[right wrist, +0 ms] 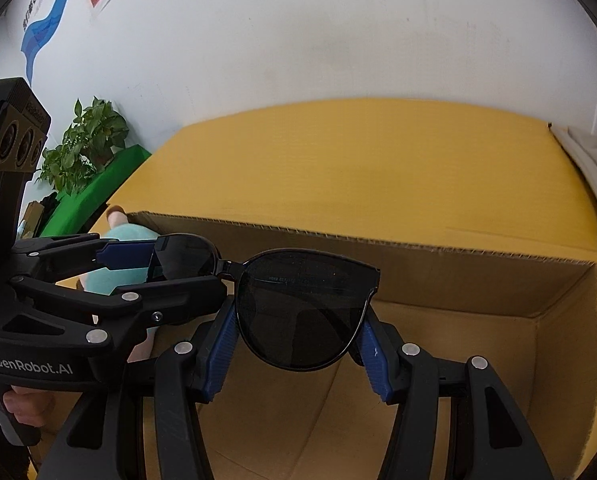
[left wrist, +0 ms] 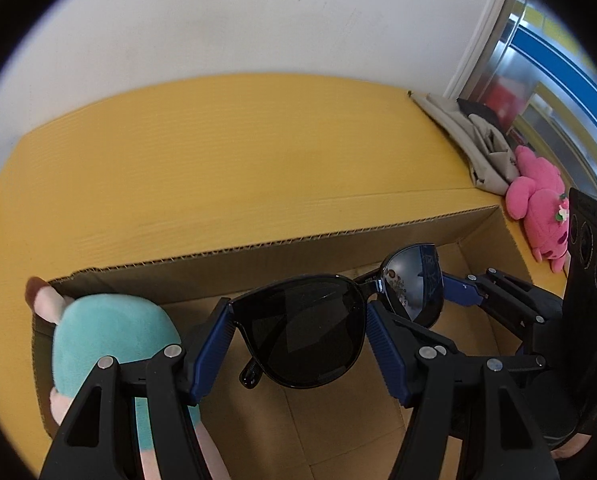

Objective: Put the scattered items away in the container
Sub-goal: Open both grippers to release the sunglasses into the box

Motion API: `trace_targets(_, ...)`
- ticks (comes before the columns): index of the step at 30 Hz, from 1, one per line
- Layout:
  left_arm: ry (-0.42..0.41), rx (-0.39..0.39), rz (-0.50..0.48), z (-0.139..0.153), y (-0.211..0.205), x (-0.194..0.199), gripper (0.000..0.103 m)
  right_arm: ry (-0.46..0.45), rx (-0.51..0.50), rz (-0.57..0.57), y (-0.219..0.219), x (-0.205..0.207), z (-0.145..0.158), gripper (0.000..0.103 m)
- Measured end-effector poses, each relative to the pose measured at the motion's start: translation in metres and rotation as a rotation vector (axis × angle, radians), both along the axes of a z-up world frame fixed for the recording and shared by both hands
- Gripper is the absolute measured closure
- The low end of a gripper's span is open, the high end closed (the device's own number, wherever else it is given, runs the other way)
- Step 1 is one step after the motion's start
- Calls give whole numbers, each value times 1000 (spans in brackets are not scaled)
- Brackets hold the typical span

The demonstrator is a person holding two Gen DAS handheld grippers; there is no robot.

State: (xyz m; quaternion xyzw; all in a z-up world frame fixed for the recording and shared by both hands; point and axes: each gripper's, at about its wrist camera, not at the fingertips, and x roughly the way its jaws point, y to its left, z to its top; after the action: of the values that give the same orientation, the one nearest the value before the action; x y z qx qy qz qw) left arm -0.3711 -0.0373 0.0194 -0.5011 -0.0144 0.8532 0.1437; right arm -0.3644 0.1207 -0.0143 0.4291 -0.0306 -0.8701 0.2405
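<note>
Black sunglasses [left wrist: 306, 336] hang over the open cardboard box [left wrist: 258, 256]. My left gripper [left wrist: 298, 344] is shut on one lens. My right gripper [right wrist: 298, 336] is shut on the other lens [right wrist: 302, 316]. The right gripper also shows in the left wrist view [left wrist: 450, 292], and the left gripper in the right wrist view [right wrist: 158, 264]. A teal and pink plush toy [left wrist: 110, 332] lies inside the box at its left end; it also shows in the right wrist view [right wrist: 118, 236].
The box [right wrist: 418, 252] has a yellow flap folded back toward a white wall. A pink plush toy [left wrist: 538, 208] and a beige bag [left wrist: 478, 136] lie on the right outside the box. A potted plant [right wrist: 86, 144] stands far left.
</note>
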Motion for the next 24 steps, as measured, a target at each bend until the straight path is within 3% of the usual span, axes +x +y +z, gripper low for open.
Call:
trace_targets(7,-68,-13,6,-26,0,-5,37,-79,12,-7,2,-7,-30,42)
trace_targets(19,-59,-101,27,-36,9,-3,36,-118,44,-25,5,-11,-51,40)
trace_targets(24,-1,-93,53,-13,3,9,36,-94,52,-64,20,0,-33,21)
